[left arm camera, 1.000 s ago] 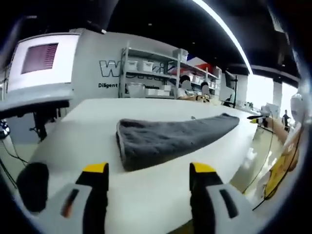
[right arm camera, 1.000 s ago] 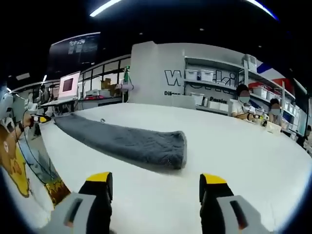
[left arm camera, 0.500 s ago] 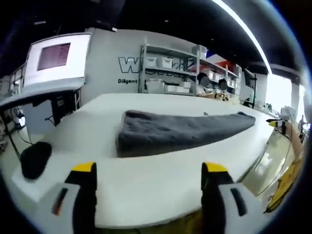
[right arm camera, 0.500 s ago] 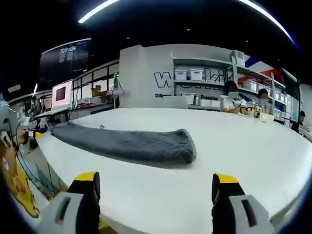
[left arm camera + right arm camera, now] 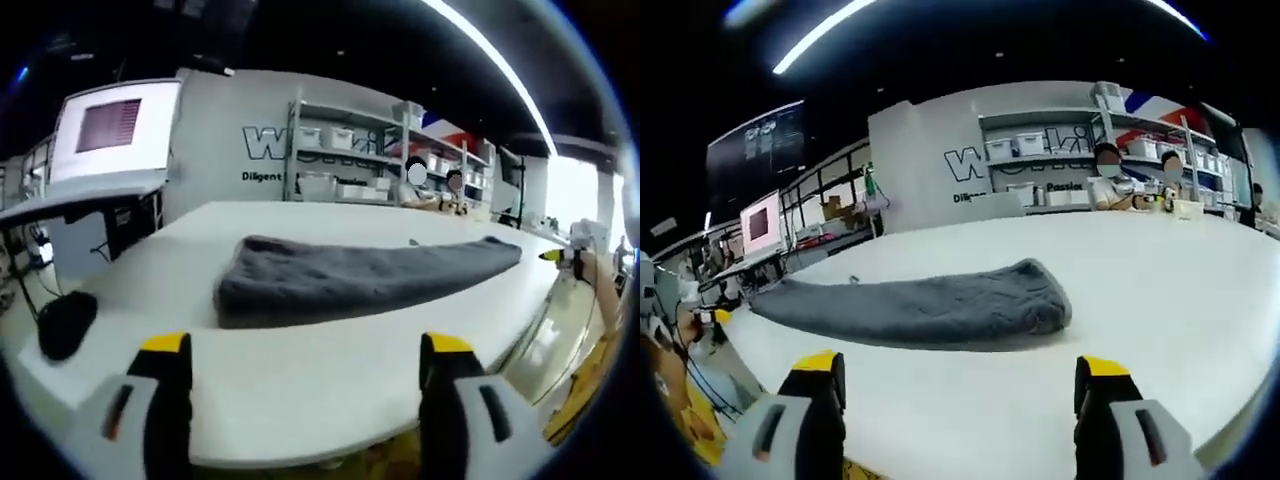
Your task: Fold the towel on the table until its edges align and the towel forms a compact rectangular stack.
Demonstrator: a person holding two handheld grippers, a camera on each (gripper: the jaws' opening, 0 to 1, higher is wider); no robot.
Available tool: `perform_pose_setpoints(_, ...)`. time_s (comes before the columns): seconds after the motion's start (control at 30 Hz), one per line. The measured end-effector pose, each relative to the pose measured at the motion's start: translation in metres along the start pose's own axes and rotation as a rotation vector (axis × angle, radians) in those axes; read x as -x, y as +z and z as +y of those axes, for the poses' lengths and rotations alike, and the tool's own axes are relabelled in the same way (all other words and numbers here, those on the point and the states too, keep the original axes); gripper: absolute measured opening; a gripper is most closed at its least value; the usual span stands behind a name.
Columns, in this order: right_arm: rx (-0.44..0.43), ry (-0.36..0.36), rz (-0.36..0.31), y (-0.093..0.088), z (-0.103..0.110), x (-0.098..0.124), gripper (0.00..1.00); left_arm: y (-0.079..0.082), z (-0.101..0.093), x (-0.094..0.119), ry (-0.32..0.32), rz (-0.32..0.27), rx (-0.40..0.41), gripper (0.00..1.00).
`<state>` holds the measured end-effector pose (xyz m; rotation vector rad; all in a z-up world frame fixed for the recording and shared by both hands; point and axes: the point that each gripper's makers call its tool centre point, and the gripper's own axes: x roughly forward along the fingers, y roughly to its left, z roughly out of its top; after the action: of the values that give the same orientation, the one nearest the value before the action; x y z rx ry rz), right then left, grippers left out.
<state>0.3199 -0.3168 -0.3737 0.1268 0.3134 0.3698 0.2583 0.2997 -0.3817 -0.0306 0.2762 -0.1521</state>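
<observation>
A dark grey towel (image 5: 350, 280) lies folded into a long narrow strip across the white table (image 5: 300, 370). In the left gripper view its thick near end sits left of centre and the strip tapers away to the right. In the right gripper view the same towel (image 5: 930, 305) has its rounded end on the right. My left gripper (image 5: 298, 350) is open, low at the table's near edge, short of the towel. My right gripper (image 5: 956, 368) is open too, apart from the towel, with nothing between its yellow-tipped fingers (image 5: 1102, 368).
A small black object (image 5: 65, 322) lies at the table's left corner. Shelves with bins (image 5: 350, 160) and a wall with lettering stand behind, with people seated there (image 5: 1110, 185). A monitor (image 5: 108, 125) stands at the left. The other gripper's yellow tip (image 5: 556, 256) shows at the far right.
Both views have dropped lower and tilted, so the table looks flatter. The towel lies as before. Both grippers stay open.
</observation>
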Motion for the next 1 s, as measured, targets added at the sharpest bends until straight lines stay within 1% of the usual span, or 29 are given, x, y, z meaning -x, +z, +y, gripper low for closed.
perform_pose_setpoints(0.17, -0.074, 0.025, -0.007, 0.007, 0.002, 0.000, 0.99, 0.002, -0.002, 0.002, -0.005, -0.014, 0.003, 0.99)
perform_pose_setpoints(0.27, -0.141, 0.039, -0.017, 0.011, 0.002, -0.001, 0.99, 0.002, -0.004, 0.001, -0.011, -0.016, 0.005, 0.99)
perform_pose_setpoints(0.3, -0.181, 0.047, -0.017, 0.012, 0.003, -0.002, 0.99, 0.002, -0.004, 0.001, -0.013, -0.016, 0.005, 0.99)
perform_pose_setpoints(0.37, -0.216, 0.056, -0.026, 0.014, 0.002, -0.003, 0.99, 0.003, -0.006, 0.000, -0.020, -0.022, 0.004, 0.98)
perform_pose_setpoints(0.57, -0.396, 0.112, -0.034, 0.022, 0.003, -0.013, 0.89, 0.005, -0.010, -0.001, -0.033, -0.030, 0.005, 0.98)
perform_pose_setpoints(0.67, -0.491, 0.109, -0.048, 0.026, -0.007, -0.019, 0.84, 0.006, -0.011, 0.000, -0.039, -0.037, 0.007, 0.98)
perform_pose_setpoints(0.73, -0.571, 0.102, -0.059, 0.028, -0.010, -0.023, 0.83, 0.006, -0.012, 0.000, -0.043, -0.042, 0.012, 0.97)
perform_pose_setpoints(0.77, -0.630, 0.083, -0.080, 0.029, -0.015, -0.026, 0.82, 0.007, -0.013, 0.001, -0.045, -0.048, 0.017, 0.97)
perform_pose_setpoints(0.83, -0.712, 0.053, -0.112, 0.031, -0.027, -0.029, 0.76, 0.007, -0.014, 0.001, -0.045, -0.056, 0.021, 0.97)
perform_pose_setpoints(0.87, -0.728, 0.046, -0.127, 0.033, -0.032, -0.030, 0.73, 0.008, -0.015, 0.002, -0.046, -0.061, 0.024, 0.97)
perform_pose_setpoints(0.9, -0.732, 0.042, -0.125, 0.033, -0.038, -0.031, 0.72, 0.009, -0.016, 0.002, -0.048, -0.067, 0.027, 0.97)
perform_pose_setpoints(0.97, -0.744, 0.033, -0.125, 0.033, -0.046, -0.034, 0.71, 0.011, -0.017, 0.002, -0.049, -0.077, 0.033, 0.97)
perform_pose_setpoints(1.0, -0.760, 0.027, -0.115, 0.032, -0.048, -0.037, 0.70, 0.012, -0.017, 0.003, -0.049, -0.082, 0.035, 0.97)
